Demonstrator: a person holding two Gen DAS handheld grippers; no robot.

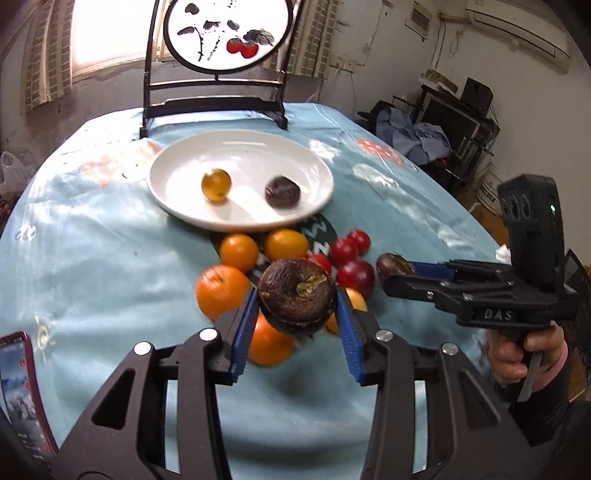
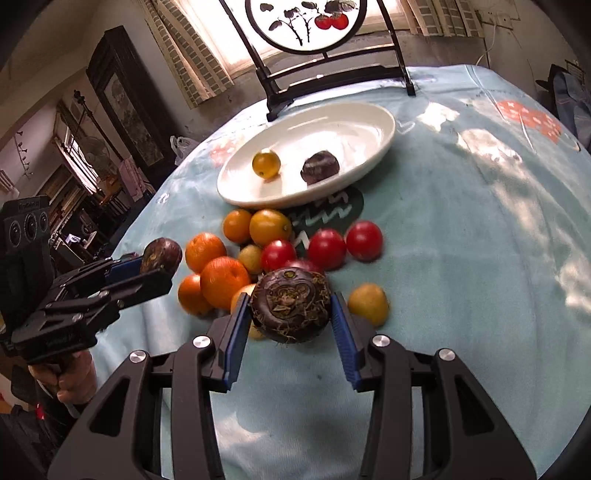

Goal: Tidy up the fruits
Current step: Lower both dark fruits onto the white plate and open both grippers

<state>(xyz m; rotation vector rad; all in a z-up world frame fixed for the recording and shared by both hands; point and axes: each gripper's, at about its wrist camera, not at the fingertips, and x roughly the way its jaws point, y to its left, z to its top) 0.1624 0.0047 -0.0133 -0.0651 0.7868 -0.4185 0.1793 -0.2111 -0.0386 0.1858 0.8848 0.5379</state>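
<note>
Left wrist view: the left tongs (image 1: 297, 299) stood narrowed, blue pads pressed on either side of a dark, wrinkled brown fruit (image 1: 297, 291) held clear above the pale blue cloth of the table (image 1: 92, 258). The right tongs (image 1: 397, 271), gripped by a hand (image 1: 517, 350) at the table's right side, pinched a second dark fruit (image 1: 393, 264) at their tips. In the right wrist view those right tongs (image 2: 290, 308) were likewise closed around that dark round fruit (image 2: 290, 306), stem end toward the camera, while the left tongs (image 2: 159, 264) entered from the left with their own fruit (image 2: 162, 254). Between the two tools, near the middle of the table, lay a loose cluster of oranges (image 1: 221, 290), smaller yellow-orange fruits (image 1: 286, 243) and red fruits (image 1: 354, 275). Beyond them, toward the far edge, a white plate (image 1: 240, 147) carried one yellow fruit (image 1: 216, 184) and one dark fruit (image 1: 282, 192), well apart. A black-framed round painted panel (image 1: 225, 33) stood upright at the far edge, behind the plate. A phone (image 1: 22, 387) lay at the near left edge.
</note>
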